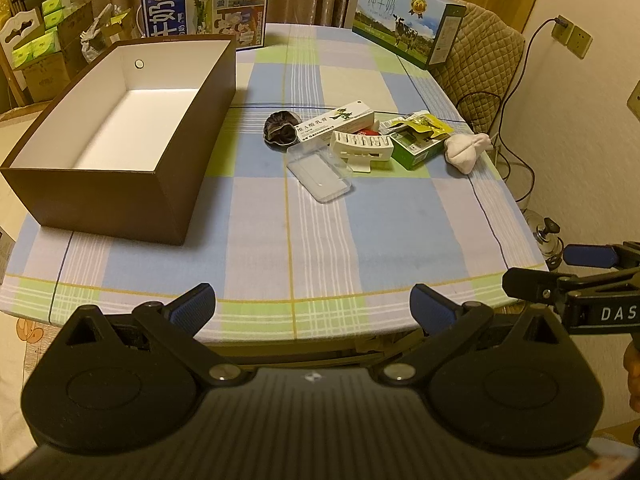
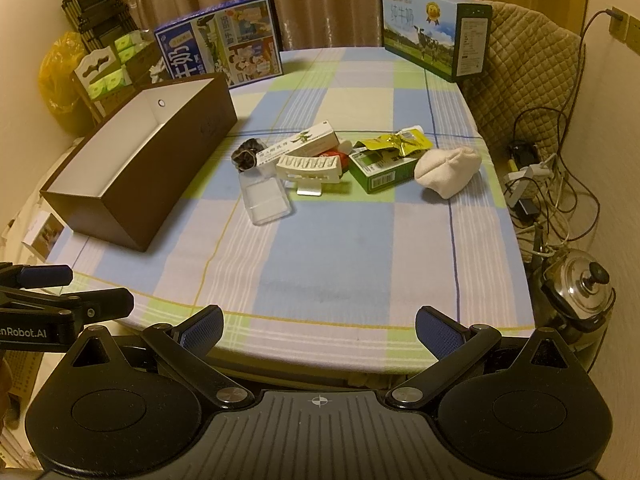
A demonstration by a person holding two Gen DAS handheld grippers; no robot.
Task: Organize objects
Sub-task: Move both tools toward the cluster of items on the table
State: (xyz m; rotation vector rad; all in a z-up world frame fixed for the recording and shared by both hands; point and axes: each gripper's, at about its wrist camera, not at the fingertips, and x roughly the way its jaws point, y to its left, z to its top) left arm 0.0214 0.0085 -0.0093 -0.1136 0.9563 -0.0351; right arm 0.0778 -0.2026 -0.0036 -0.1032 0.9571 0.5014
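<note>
Ahead of both grippers, mid-table, sat the pile to sort: dark scrunchie (image 1: 281, 126), long white carton (image 1: 335, 123), clear plastic case (image 1: 320, 176), white clip-like holder (image 1: 362, 147), green box (image 1: 416, 150), yellow packet (image 1: 426, 124) lying on that box, rolled white sock (image 1: 466, 150) at the far right end. A small red item sat half hidden behind the holder; couldn't tell what it was. Items touched or overlapped, probably dumped together for sorting.

Ahead-left of the left gripper (image 1: 312, 308) stood a brown open box (image 1: 120, 196), white inside and empty, likely the target bin; its open top faced up, so drops from above looked easy. It was near the pile but apart from it.

Left gripper had its jaws spread wide, nothing between them, hovering over the near table edge. Right gripper (image 2: 318, 332) was the same, wide apart and empty, just beside the left one.

Checked tablecloth (image 1: 320, 248) between grippers and pile was bare, giving clear approach room. Two milk cartons (image 2: 434, 28) stood at the far edge, well behind the pile. Sock lay close to the right table edge, so a nudge risked knocking it off toward the cables (image 2: 536, 184) and kettle (image 2: 580, 292) below.
</note>
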